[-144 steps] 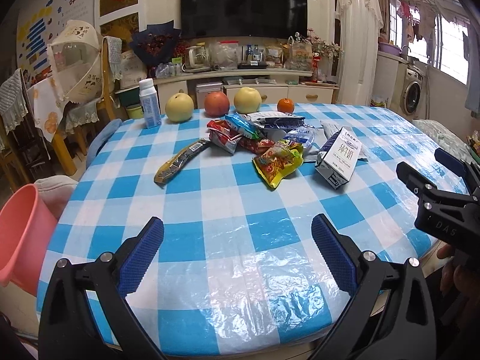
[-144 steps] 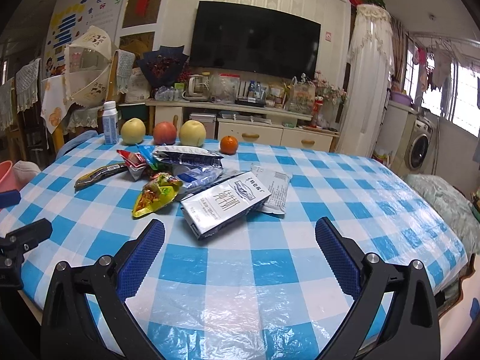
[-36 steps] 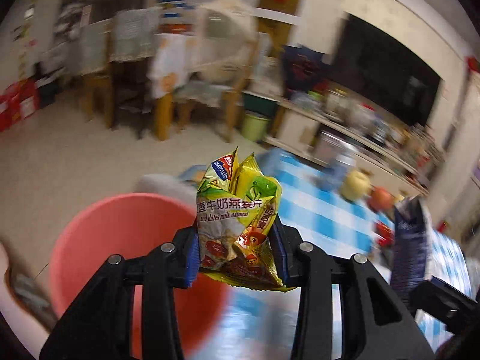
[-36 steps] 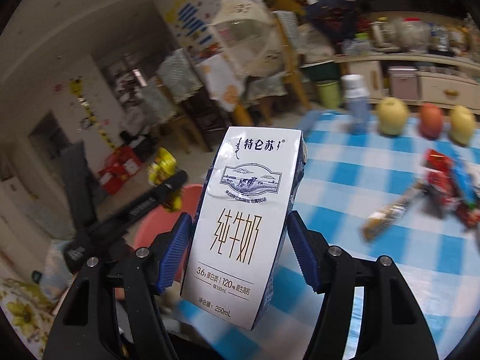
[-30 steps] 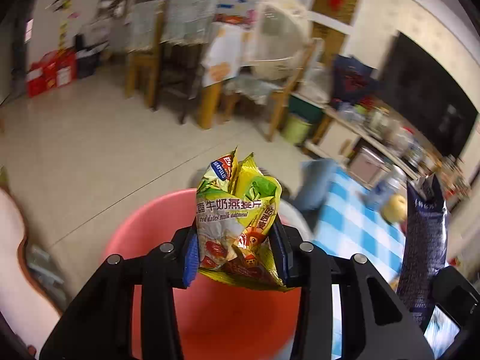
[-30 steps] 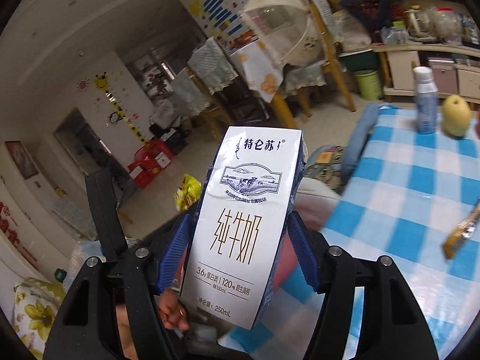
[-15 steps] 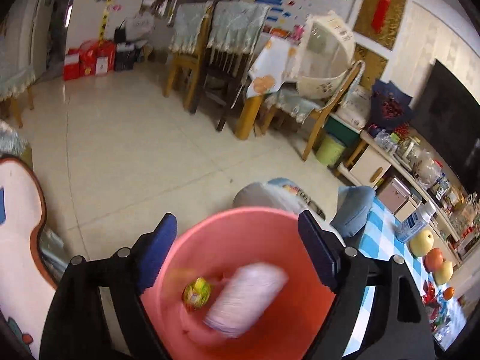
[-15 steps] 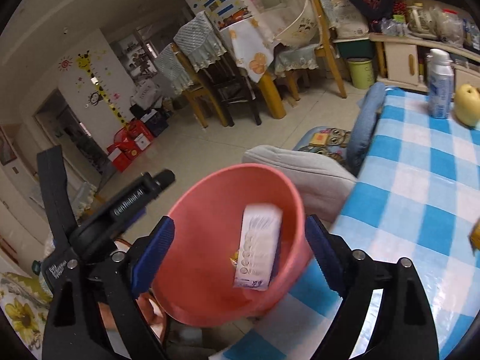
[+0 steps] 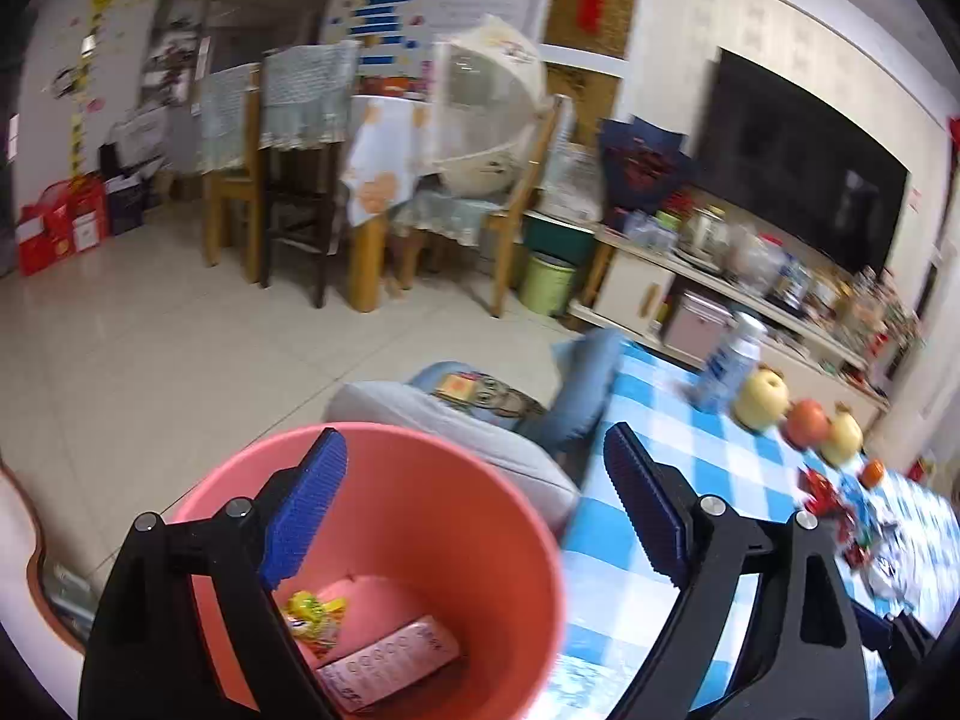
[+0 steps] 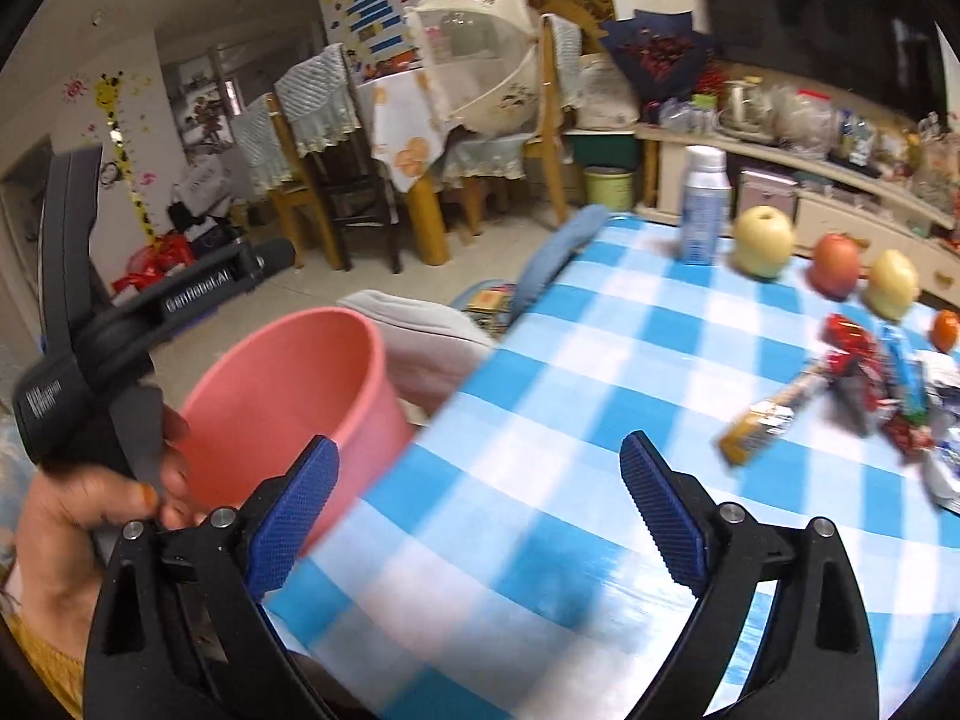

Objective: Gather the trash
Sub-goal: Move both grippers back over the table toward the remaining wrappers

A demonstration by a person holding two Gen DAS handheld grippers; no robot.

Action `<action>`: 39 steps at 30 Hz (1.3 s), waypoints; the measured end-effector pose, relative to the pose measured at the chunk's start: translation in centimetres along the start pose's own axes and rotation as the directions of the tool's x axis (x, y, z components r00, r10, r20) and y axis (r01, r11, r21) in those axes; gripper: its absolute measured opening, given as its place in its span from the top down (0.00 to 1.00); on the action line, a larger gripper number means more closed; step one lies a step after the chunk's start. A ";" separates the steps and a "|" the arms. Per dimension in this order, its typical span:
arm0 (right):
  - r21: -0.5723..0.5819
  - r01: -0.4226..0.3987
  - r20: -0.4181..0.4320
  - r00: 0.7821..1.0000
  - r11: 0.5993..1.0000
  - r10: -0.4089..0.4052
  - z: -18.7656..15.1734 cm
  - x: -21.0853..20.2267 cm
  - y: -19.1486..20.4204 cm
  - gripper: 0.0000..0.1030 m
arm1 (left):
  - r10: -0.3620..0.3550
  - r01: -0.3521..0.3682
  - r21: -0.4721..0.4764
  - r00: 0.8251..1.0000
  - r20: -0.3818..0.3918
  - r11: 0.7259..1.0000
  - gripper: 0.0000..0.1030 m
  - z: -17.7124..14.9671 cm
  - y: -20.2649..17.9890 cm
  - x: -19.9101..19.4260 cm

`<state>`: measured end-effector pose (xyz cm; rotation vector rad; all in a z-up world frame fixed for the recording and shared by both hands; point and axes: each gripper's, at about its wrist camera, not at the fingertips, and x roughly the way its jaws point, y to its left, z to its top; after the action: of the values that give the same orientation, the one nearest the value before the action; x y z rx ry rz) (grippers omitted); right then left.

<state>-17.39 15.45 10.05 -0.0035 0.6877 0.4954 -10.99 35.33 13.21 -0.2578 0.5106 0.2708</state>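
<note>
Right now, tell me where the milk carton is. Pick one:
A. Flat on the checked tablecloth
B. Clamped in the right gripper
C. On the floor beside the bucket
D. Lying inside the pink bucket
D: the milk carton lies at the bottom of the pink bucket, beside the yellow snack wrapper.

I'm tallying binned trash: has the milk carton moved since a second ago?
Yes. It left the right hand-held gripper, whose jaws have just been opening, and now lies inside the pink bucket, beside the yellow wrapper.

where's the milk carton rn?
Left wrist view: the milk carton lies on its side at the bottom of the pink bin, beside the yellow snack bag. The bin stands just off the table edge.
</note>
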 end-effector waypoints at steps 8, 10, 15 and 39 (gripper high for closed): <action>0.014 0.074 0.007 0.997 0.997 -0.074 -1.4 -3.2 -4.8 0.07 | -0.124 0.127 0.137 0.992 -0.025 0.982 0.15 -1.4 -5.5 0.2; 0.024 0.084 0.015 0.996 0.996 -0.084 -1.8 -4.1 -5.8 0.07 | -0.151 0.155 0.161 0.988 -0.040 0.975 0.15 -1.8 -6.6 0.5; 0.041 0.114 0.040 0.993 0.993 -0.115 -2.8 -5.5 -8.2 0.07 | -0.212 0.223 0.231 0.975 -0.072 0.947 0.15 -3.0 -9.6 0.7; 0.142 0.203 0.091 0.972 0.969 -0.217 -4.6 -9.6 -17.4 0.07 | -0.275 0.335 0.441 0.941 -0.196 0.832 0.15 -7.5 -20.9 2.4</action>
<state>-18.90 -4.94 9.61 0.0729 0.6064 0.2434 -5.74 14.02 9.29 0.1222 0.6338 -0.1898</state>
